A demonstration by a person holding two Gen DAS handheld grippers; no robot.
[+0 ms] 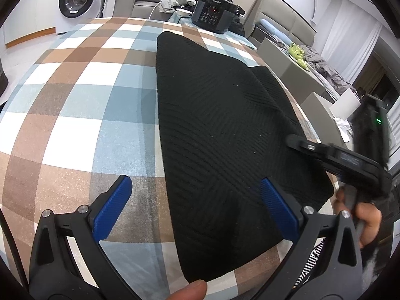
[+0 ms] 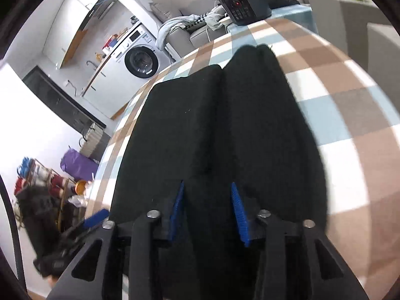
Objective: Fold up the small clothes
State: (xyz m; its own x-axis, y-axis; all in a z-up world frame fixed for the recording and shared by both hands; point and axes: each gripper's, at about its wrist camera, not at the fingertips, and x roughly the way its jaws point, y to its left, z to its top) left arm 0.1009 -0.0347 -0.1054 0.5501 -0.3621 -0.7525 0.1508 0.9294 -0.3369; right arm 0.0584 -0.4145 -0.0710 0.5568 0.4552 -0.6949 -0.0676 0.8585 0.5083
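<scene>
1. The black ribbed knit garment (image 1: 220, 130) lies flat on the bench, on its blue, brown and white checked tablecloth (image 1: 82, 95), right of centre in the left wrist view. It runs from the near edge toward the far end, where a dark electric pressure cooker (image 1: 213, 12) stands well apart from it.
2. It looks already folded at least once: a lengthwise ridge shows in the right wrist view, where one layer overlaps another.
3. Your left gripper (image 1: 192, 208) has its fingers wide apart, clamped on nothing. The left pad is over bare cloth of the bench cover; the right pad is over the garment's near part.
4. Your right gripper (image 2: 208, 212) has its fingers only narrowly apart, low over the near end of the garment. Black knit fills the gap, but I cannot tell whether the pads pinch it; they look slightly clear of it.
5. Expect the knit to be soft, light and limp, with some stretch. It will sag and drape when lifted, and the stacked layers may slide apart.
6. I would take hold at the near corners or along the near hem, catching all layers in each pinch, so the fold carries over evenly.
7. Lift low and together; uneven pulls would likely skew the ribbing.
</scene>
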